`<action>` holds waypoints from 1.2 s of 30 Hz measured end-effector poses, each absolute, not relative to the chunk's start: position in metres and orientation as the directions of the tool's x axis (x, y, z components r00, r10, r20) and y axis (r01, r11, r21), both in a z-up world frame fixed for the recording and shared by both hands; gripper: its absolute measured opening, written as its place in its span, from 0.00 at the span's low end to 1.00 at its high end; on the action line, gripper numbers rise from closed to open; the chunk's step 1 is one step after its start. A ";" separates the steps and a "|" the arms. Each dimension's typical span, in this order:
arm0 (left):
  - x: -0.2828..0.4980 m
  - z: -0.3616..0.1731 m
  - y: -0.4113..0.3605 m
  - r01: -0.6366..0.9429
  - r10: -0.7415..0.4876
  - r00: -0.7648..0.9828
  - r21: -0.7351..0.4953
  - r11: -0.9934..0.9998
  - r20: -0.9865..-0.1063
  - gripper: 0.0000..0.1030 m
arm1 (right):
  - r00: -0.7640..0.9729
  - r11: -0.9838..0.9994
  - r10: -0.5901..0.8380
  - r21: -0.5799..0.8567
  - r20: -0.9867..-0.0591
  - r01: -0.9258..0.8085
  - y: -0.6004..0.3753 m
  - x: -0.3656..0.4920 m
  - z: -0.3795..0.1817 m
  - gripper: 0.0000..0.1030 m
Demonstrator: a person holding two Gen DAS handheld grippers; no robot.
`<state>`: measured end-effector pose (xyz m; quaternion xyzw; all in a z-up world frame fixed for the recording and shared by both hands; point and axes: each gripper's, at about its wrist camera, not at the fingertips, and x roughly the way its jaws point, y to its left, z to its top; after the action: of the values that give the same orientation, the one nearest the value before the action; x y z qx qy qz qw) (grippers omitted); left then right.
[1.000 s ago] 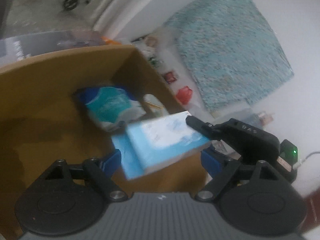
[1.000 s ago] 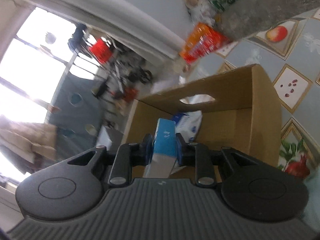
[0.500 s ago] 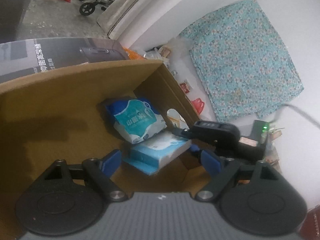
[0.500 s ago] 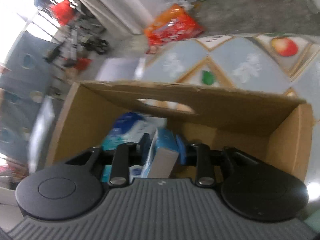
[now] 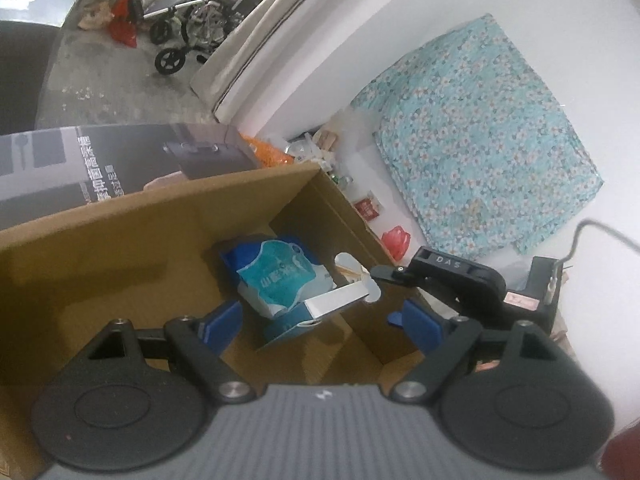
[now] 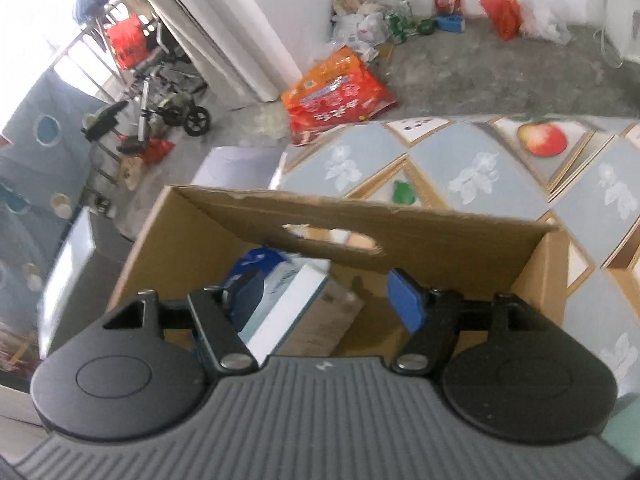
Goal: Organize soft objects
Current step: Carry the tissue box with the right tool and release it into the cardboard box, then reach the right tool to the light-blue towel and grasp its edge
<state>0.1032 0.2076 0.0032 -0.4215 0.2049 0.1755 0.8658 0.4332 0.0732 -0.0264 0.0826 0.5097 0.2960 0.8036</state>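
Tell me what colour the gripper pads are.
Blue pads, clearest in the right wrist view.

One cardboard box (image 5: pixel 160 248) holds two soft items — one blue-and-white tissue pack (image 5: pixel 276 276) and one blue tissue box (image 5: pixel 316 312). On the floor lie one orange bag (image 6: pixel 340 94) and two red bags — (image 6: pixel 498 8), (image 6: pixel 447 2). One wheelchair (image 6: pixel 168 92) stands nearby.
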 end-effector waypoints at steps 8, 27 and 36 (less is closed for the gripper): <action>0.094 0.006 0.205 -0.480 0.143 0.854 -0.653 0.585 -0.500 0.85 | 0.221 0.804 0.578 0.501 -0.786 -0.322 0.094 0.428 -0.048 0.48; 0.089 0.001 0.213 -0.475 0.117 0.854 -0.670 0.571 -0.506 0.85 | 0.261 0.857 0.499 0.426 -0.826 -0.292 0.088 0.424 -0.071 0.45; 0.084 0.001 0.217 -0.484 0.133 0.854 -0.672 0.560 -0.503 0.85 | 0.244 0.899 0.426 0.375 -0.871 -0.227 0.095 0.429 -0.093 0.62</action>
<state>0.0842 0.2169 0.0010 -0.4333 0.2025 0.1791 0.8597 0.4290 0.0950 -0.0931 0.0858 0.5787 0.2081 0.7839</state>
